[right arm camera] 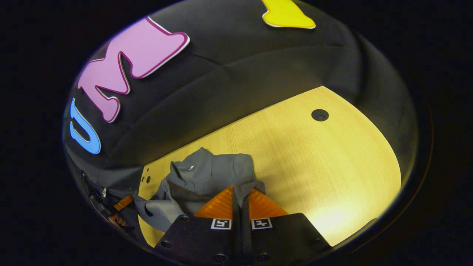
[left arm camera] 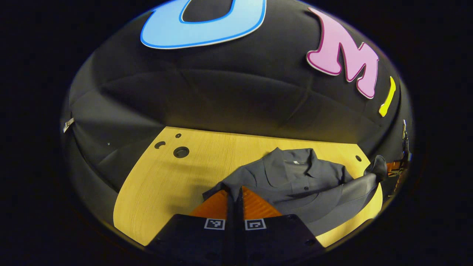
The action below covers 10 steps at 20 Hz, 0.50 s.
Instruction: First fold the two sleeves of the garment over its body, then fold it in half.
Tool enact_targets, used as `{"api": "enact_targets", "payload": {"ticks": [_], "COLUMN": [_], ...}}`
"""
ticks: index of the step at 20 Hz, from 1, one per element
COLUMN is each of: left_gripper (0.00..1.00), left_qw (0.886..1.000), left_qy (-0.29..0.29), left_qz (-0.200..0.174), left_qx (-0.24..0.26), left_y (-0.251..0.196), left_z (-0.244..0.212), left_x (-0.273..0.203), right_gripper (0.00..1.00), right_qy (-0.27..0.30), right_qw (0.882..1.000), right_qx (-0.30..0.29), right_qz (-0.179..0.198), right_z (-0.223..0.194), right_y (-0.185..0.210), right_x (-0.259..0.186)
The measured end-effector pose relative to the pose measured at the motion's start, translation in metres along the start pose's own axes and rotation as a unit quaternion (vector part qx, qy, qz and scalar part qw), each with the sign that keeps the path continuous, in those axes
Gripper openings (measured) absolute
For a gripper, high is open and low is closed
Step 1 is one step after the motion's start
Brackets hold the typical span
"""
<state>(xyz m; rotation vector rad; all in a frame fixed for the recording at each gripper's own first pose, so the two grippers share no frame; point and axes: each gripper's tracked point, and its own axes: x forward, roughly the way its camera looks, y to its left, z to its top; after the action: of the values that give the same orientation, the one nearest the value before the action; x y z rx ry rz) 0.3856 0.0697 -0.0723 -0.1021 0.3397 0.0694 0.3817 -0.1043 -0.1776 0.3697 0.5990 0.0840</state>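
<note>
Two sets of fingers pinch the grey shirt (left arm camera: 295, 177) at opposite edges on the table (left arm camera: 162, 184).

Bare wooden table (left arm camera: 192, 173) lies open at lower left in the left gripper view; the grey shirt (left arm camera: 295, 177) occupies the lower right.

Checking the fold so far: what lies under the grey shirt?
The grey shirt lies on the wooden table, bare around it. A sleeve is folded across its front, covering the body beneath. Whatever sits under the cloth is hidden.
</note>
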Motion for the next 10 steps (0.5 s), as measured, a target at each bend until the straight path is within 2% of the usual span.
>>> {"api": "enact_targets", "payload": {"ticks": [4,10], "left_gripper": [0.05,0.05], "left_qw": [0.999,0.997], "left_qy": [0.025,0.063], "left_qz": [0.015,0.035], "left_qx": [0.024,0.037], "left_y": [0.003,0.003], "left_z": [-0.017,-0.045], "left_x": [0.048,0.087], "right_gripper": [0.05,0.05], "right_qy": [0.015,0.027], "right_qw": [1.0,0.999], "right_qx": [-0.003,-0.021], "right_qz": [-0.013,-0.022], "right_z": [-0.008,-0.019], "right_y": [-0.015,-0.036], "right_x": [0.04,0.074]}}
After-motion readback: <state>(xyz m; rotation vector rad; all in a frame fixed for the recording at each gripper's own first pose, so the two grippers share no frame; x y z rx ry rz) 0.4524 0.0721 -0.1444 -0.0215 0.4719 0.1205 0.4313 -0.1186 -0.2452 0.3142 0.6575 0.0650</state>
